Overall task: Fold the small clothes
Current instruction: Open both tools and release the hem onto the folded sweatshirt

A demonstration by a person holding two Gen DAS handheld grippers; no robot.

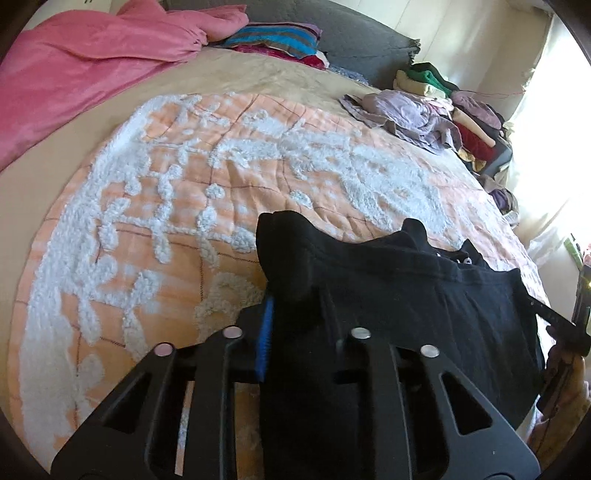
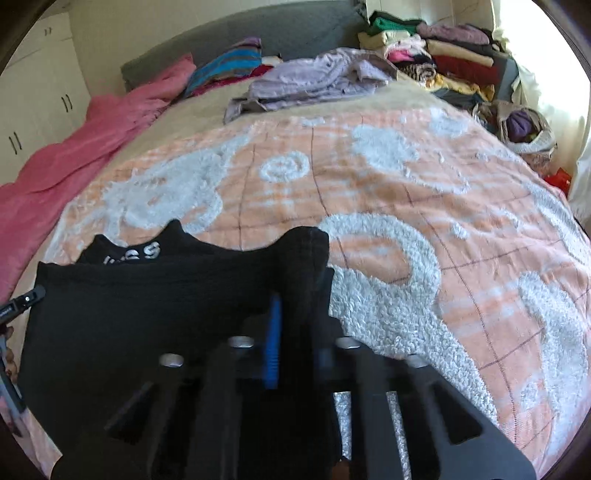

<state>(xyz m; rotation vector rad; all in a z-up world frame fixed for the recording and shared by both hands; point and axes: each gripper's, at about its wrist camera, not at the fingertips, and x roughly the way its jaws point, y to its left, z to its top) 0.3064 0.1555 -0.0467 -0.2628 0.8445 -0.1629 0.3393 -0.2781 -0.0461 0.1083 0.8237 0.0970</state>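
Note:
A black garment (image 1: 406,295) with white lettering hangs stretched between my two grippers above the bed. My left gripper (image 1: 284,295) is shut on its left corner; the cloth bunches over the blue-padded fingers (image 1: 265,339). The right gripper shows at that view's right edge (image 1: 569,328). In the right wrist view the same black garment (image 2: 147,314) spreads to the left, and my right gripper (image 2: 295,295) is shut on its right corner, a blue pad (image 2: 274,339) showing. The left gripper's tip peeks in at the left edge (image 2: 22,301).
The bed carries an orange and white tufted blanket (image 1: 258,155) over a tan sheet. A pink blanket (image 1: 81,66) lies at the left. A crumpled lilac garment (image 2: 317,74) and stacks of folded clothes (image 2: 443,55) sit at the far right. A grey headboard (image 2: 258,29) stands behind.

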